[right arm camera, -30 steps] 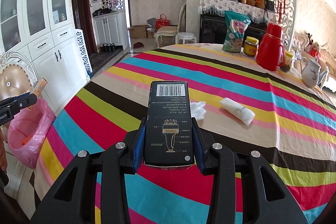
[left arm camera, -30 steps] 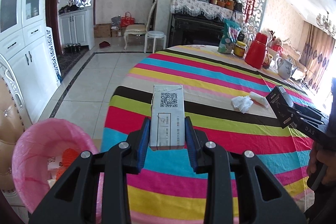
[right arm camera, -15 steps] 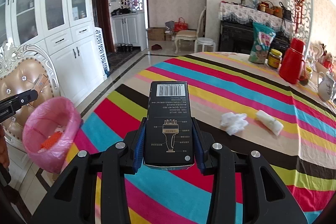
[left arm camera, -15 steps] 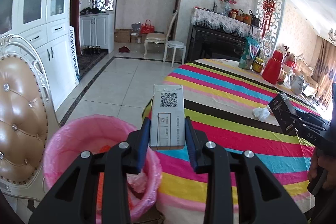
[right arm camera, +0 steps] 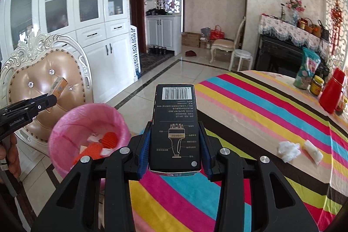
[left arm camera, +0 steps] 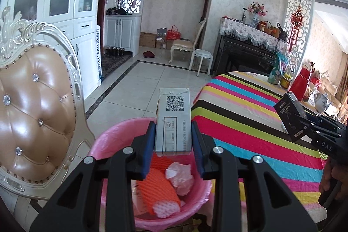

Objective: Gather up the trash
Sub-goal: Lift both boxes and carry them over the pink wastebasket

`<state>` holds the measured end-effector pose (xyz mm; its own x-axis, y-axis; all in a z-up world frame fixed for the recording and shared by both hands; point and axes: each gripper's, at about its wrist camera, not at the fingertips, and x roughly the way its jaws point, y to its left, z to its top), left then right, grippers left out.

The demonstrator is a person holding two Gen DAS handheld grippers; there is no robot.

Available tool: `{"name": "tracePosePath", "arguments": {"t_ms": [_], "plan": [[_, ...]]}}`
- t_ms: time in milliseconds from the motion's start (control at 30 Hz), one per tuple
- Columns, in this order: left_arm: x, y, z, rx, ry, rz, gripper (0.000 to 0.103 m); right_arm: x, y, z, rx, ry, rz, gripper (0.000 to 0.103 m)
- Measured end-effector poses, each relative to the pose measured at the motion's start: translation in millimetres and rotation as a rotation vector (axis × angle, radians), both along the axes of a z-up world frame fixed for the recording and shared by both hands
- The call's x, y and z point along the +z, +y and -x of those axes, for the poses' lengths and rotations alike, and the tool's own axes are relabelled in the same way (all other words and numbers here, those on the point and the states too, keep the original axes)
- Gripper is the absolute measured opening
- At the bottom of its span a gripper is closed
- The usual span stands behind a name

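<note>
My left gripper (left arm camera: 174,136) is shut on a small grey carton with a QR code (left arm camera: 174,119), held directly above the pink-lined trash bin (left arm camera: 108,140), which holds orange foam netting and crumpled paper. My right gripper (right arm camera: 175,145) is shut on a black box with a barcode (right arm camera: 175,127), over the striped table's near-left edge (right arm camera: 239,114). The bin (right arm camera: 71,123) lies to its lower left. A crumpled white tissue (right arm camera: 288,150) and a rolled white wrapper (right arm camera: 313,151) lie on the tablecloth at the right. The right gripper with its black box (left arm camera: 289,116) shows at the right of the left wrist view.
A padded chair with a carved white frame (left arm camera: 37,105) stands just left of the bin. At the table's far end are a red thermos (right arm camera: 331,90), a jar (right arm camera: 316,86) and a snack bag (right arm camera: 307,71). White cabinets (right arm camera: 87,36) line the left wall, with tiled floor beyond.
Both grippers have swung left off the table toward the bin. The left one now hangs over the bin's opening with its carton; the right one has reached the table's edge.
</note>
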<state>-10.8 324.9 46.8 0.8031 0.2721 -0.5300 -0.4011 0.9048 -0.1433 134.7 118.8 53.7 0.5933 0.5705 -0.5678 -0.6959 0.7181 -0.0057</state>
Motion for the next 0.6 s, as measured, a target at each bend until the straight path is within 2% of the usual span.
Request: {"name": "tracePosePath", "arguments": {"t_ms": [300,600], "plan": [[-2,28,18,0.044,-0.009,0.019,0.032,0,62,24,0.106,0.006,0.012,0.038],[-5,49,24,0.067,-0.016,0.034,0.032,-9,106,36,0.173,0.031,0.024,0.038]]}}
